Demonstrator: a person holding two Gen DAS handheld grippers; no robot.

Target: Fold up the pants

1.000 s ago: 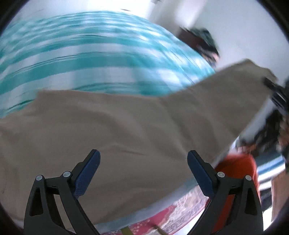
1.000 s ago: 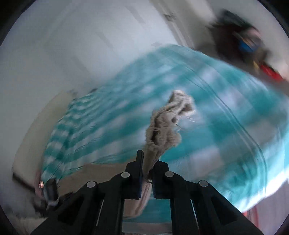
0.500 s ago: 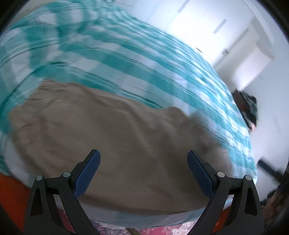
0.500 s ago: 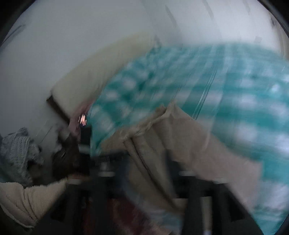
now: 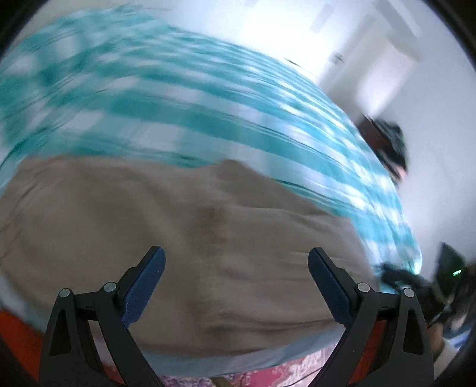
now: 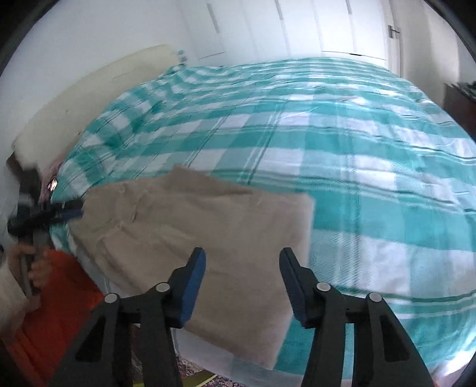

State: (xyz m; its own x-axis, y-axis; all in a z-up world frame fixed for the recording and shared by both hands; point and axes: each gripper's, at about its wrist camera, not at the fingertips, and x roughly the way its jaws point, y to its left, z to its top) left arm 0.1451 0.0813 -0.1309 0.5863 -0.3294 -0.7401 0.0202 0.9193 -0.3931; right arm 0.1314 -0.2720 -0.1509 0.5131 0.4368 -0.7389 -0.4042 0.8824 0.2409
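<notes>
Beige pants (image 6: 208, 214) lie folded in a flat stack at the near edge of a bed with a teal-and-white checked cover (image 6: 327, 134). My right gripper (image 6: 242, 265) hovers over the pants' near right part. Its jaws are apart and closing, with nothing gripped between them. In the blurred left wrist view the same pants (image 5: 208, 238) fill the lower half, and my left gripper (image 5: 236, 268) stands wide open above them, empty. The left gripper (image 6: 68, 212) also shows at the far left of the right wrist view, beside the pants' left edge.
A cream headboard (image 6: 89, 98) and white cupboard doors (image 6: 297, 26) stand behind the bed. The person's orange clothing (image 6: 59, 297) is at the lower left. Dark furniture (image 5: 386, 143) sits by the bed's far corner, and a patterned rug (image 5: 282, 372) lies below the bed edge.
The right gripper was shut on a bunched pant end; it has let go and opened, and swung down over the pants. The lifted cloth now lies flat on the bed.
</notes>
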